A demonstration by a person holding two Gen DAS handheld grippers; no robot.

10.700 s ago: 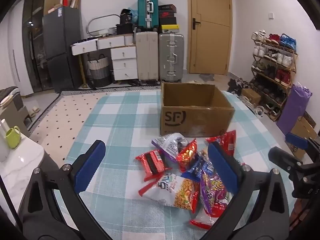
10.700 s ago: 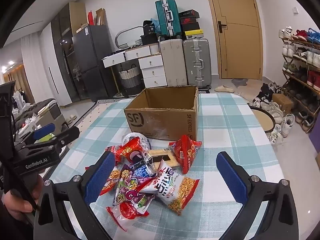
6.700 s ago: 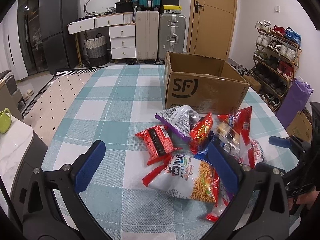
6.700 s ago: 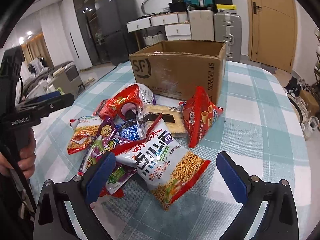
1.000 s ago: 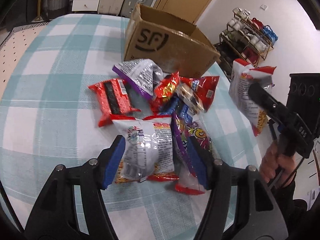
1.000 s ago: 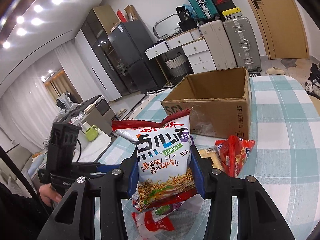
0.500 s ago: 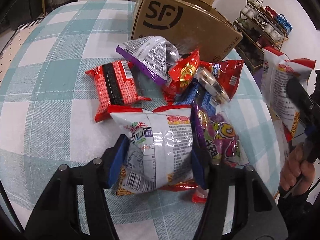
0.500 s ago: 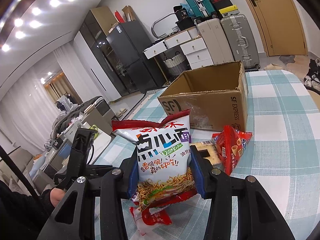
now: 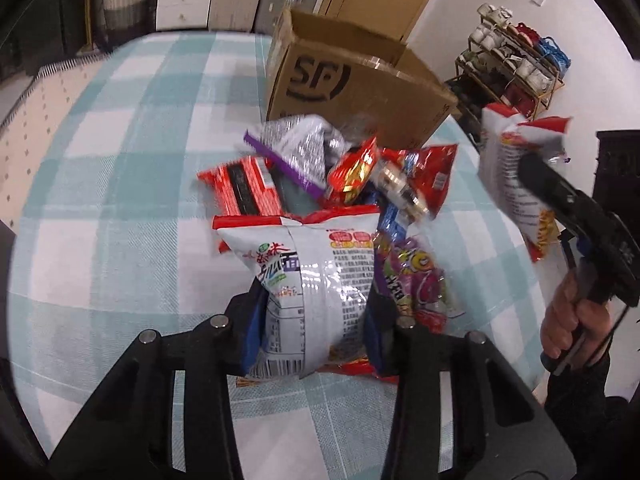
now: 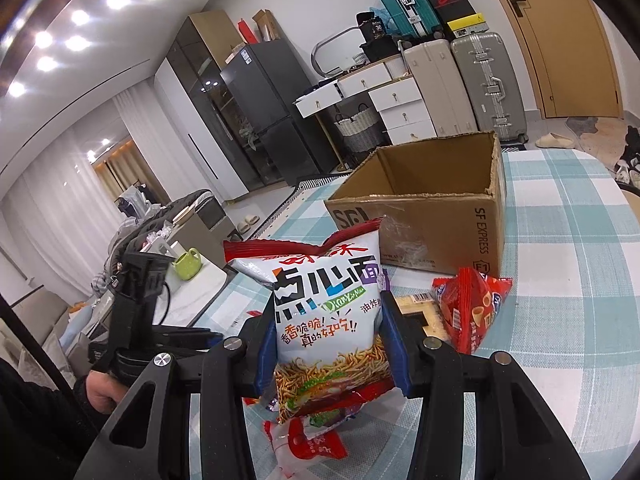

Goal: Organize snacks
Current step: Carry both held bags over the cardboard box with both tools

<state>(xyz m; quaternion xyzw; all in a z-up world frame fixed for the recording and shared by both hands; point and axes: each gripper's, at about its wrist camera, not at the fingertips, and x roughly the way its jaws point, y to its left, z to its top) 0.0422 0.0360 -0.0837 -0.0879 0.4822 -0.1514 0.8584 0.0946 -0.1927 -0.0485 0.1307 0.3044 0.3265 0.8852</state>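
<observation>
Squeezing inward just now, the left tongs [image 9: 312,320] pinch a white noodle-snack bag [image 9: 316,276] off the counter [image 9: 120,184]; the right tongs [image 10: 328,344] grip its twin [image 10: 328,312]. Remaining packets [image 9: 416,280] crowd before the "SF EXPRESS" box [image 10: 440,216].

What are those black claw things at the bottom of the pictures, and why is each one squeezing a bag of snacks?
They are hand-held grabbers; a person holds one in each hand, and each carries a camera looking out between its two fingers. One picture is from the left gripper, whose jaws have just been closing on a white noodle snack bag, seen from its back. The other is from the right gripper, shut on a second noodle bag. More snack packets lie heaped on the checked tablecloth. Behind them stands an open cardboard box; no snacks show in the part of it you can see.
</observation>
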